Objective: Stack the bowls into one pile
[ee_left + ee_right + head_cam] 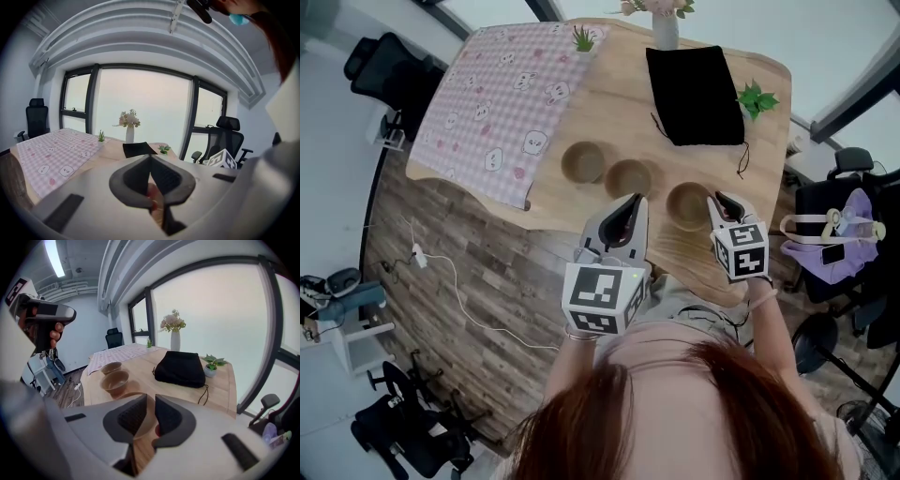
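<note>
Three brown bowls stand in a row on the wooden table point(581, 103): a far-left bowl point(583, 161), a middle bowl point(628, 178) and a right bowl point(688, 206). My right gripper point(718, 200) hovers at the right bowl's right rim. It is open with a narrow gap, and in the right gripper view that bowl point(145, 420) shows through the gap of the right gripper point(151, 399), with nothing pressed. My left gripper point(633, 204) hangs just in front of the middle bowl. In its own view the left gripper point(150, 158) has its pads meeting, shut and empty; the bowls are hidden there.
A black pouch point(694, 94) with a cord lies behind the bowls. A pink checked cloth point(502, 94) covers the table's left part. A vase point(666, 28) and two small plants point(757, 98) stand at the back. Office chairs and a floor cable surround the table.
</note>
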`<state>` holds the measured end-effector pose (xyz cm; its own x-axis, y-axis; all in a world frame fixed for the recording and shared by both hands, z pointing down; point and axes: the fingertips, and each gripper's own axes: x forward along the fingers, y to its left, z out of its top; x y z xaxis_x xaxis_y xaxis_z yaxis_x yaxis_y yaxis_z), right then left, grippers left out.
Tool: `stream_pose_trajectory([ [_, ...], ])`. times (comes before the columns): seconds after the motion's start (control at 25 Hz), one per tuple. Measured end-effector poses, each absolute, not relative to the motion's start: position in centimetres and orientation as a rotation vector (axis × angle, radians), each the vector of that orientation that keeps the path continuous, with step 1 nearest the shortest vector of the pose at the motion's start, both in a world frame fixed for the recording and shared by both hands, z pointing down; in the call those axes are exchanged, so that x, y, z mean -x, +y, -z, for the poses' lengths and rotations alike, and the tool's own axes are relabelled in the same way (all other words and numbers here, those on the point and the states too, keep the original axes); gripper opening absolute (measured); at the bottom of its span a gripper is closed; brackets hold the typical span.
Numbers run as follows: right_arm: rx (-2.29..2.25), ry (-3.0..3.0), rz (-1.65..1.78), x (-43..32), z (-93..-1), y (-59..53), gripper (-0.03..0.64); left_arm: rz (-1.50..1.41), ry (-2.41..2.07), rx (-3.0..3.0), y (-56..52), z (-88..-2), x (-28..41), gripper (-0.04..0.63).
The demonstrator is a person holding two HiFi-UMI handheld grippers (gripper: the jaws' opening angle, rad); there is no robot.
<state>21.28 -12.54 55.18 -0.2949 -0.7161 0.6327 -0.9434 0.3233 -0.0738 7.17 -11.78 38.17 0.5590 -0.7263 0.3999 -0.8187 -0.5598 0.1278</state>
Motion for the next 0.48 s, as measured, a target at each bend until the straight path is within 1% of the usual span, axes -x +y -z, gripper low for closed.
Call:
stream_pose_trajectory([
  [0.48, -1.432, -1.997, -0.745, -22.0, -59.9, -13.5, 0.069, -0.482, -1.246, -2.484, -14.1, -39.4, -5.2, 0.012],
])
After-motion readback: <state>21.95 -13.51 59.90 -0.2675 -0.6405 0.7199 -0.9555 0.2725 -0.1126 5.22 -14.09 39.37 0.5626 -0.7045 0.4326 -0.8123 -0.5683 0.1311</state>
